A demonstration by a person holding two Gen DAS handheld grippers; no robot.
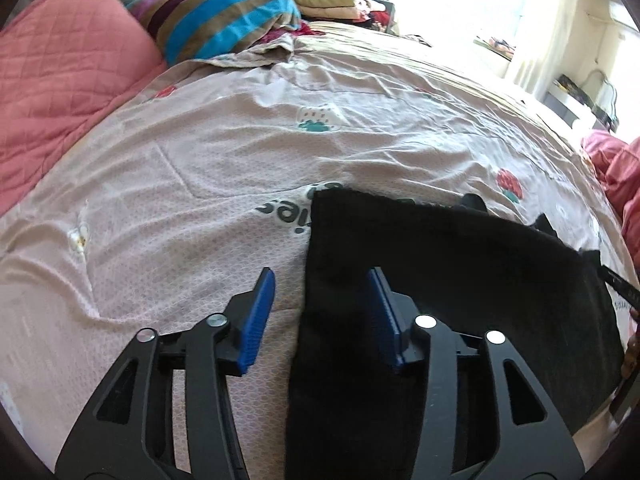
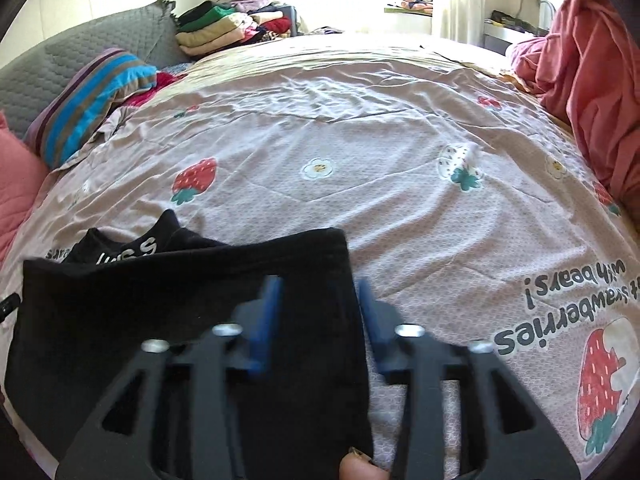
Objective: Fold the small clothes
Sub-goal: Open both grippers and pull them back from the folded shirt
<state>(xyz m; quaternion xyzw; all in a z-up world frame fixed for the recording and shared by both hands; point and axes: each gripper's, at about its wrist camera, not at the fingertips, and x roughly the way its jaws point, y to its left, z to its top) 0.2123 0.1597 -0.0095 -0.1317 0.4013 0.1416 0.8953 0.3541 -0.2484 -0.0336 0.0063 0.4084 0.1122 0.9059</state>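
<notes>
The bed [image 2: 360, 128] fills the room, its strawberry-print cover rumpled, with a stack of folded clothes [image 2: 224, 28] at the far corner. Near the front edge a black garment [image 1: 460, 280] lies flat, partly folded. The left gripper [image 1: 322, 312] straddles its left edge, the right gripper [image 2: 318, 320] its right edge; both jaws stand apart, pinching nothing. For a neat fold, I'd say both should bite matching corners and lift evenly.

A black garment [image 1: 460, 280] lies folded flat on the strawberry-print bedspread [image 1: 200, 168].
</notes>
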